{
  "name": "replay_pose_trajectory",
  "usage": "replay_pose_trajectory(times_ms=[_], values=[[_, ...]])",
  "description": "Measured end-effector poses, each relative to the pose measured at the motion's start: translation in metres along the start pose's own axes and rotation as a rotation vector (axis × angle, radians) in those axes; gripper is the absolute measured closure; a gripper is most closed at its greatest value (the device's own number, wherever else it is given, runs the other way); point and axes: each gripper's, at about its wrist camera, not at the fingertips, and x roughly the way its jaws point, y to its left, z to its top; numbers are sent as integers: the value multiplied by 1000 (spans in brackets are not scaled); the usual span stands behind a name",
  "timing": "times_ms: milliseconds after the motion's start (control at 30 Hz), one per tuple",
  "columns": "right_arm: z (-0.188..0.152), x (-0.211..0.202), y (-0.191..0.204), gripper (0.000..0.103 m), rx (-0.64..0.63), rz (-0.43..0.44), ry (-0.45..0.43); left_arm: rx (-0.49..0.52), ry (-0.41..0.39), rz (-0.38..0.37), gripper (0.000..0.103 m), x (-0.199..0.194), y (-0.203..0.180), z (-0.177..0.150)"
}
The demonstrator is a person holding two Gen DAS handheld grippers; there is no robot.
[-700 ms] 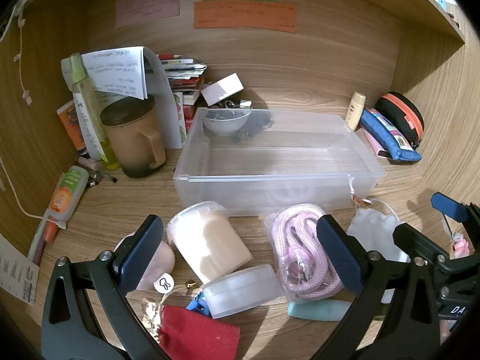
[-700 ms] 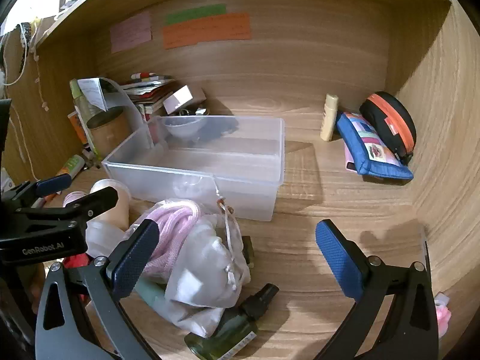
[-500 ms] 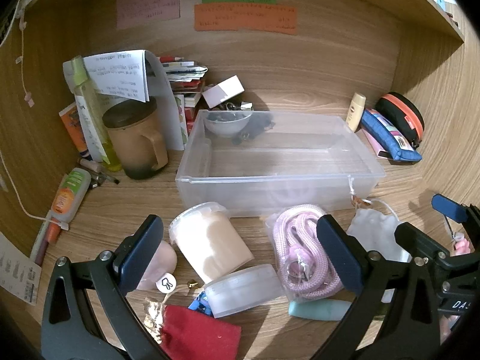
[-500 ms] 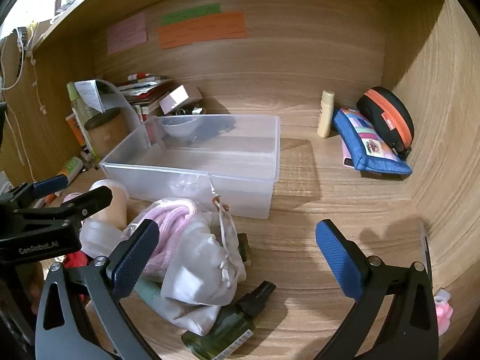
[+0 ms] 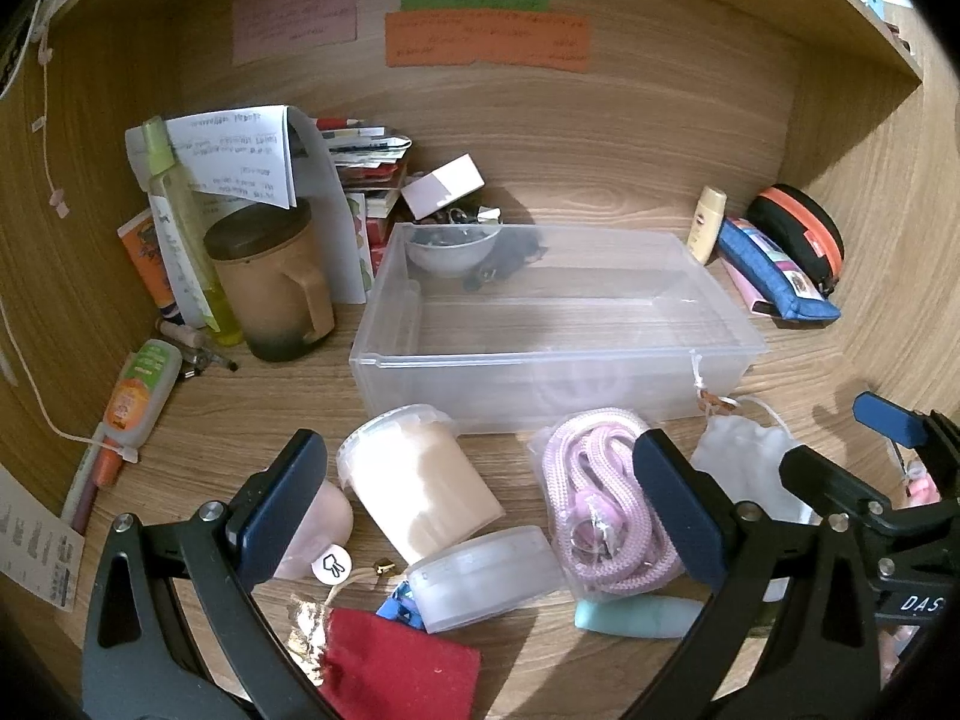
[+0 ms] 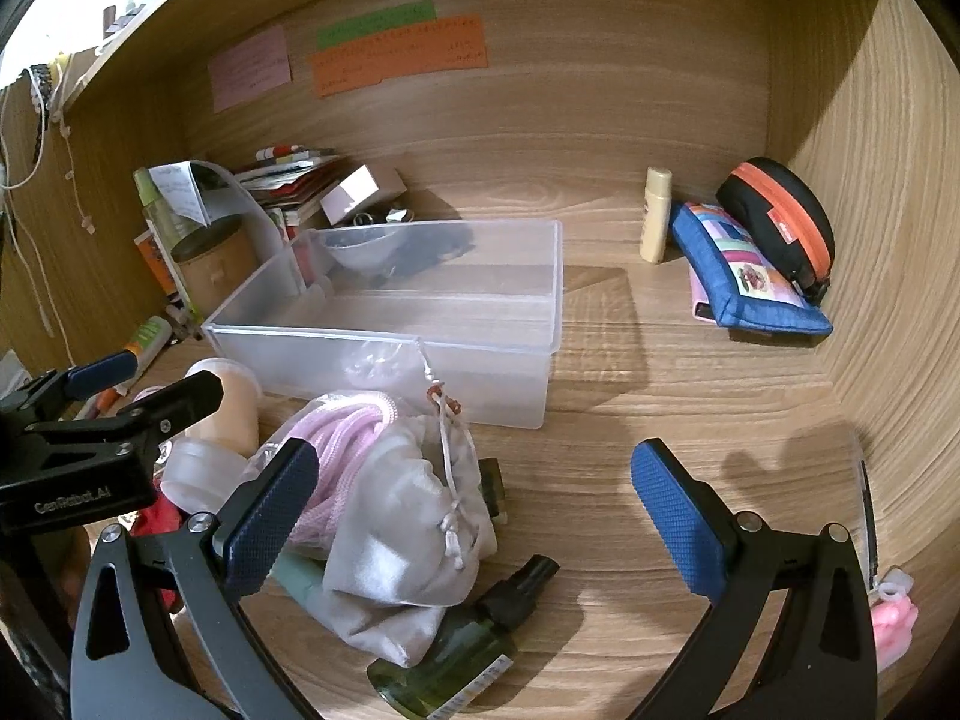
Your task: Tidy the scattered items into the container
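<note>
container: the clear plastic container point(image 5: 558, 354) sits mid-counter point(image 6: 660, 396), long side toward the pile, so anything lifted from the heap has only a short way over its near wall; it holds only a small bowl point(image 5: 450, 249) and a dark item in the far left corner, the rest of its floor bare
scattered items: bunched just in front of the near wall, none of them inside yet
beige cup: the lidded beige cup point(image 5: 420, 492) lies on its side between the 2 pads of the left claw, not touched
flat tub: a frosted round tub point(image 5: 486, 576) lies against the cup's base, beside a red pouch point(image 5: 396, 672)
pink cord: bagged pink cord point(image 5: 600, 510) lies beside the left claw's right pad
white pouch: a white drawstring pouch point(image 6: 408, 540) is draped over the cord, its string trailing up toward the container wall
green bottle: a dark green spray bottle point(image 6: 462, 648) lies flat under the pouch's edge
left claw: left claw point(image 5: 480, 510) spread wide, empty, tilted down over the cup, likely lining up a grab
right claw: right claw point(image 6: 474, 510) spread wide, empty, above bare wood beside the pouch
stage: judged at the start, nothing gathered yet
</note>
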Motion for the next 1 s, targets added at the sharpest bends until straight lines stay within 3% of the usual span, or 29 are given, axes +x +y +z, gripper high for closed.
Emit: replay_pose_trajectory(times_ms=[400,667,833,1000], values=[[2,-2,-2,0,18,-10,-13,35,-47,13,0,-17,8,3],[7,4,-6,0,37,34,14,-36,-87,-41,0,-30,45,7],[10,5,-8,0,-1,68,46,-19,-20,15,0,-22,71,9],[9,8,-9,0,-52,58,88,-94,70,9,0,-12,106,2]])
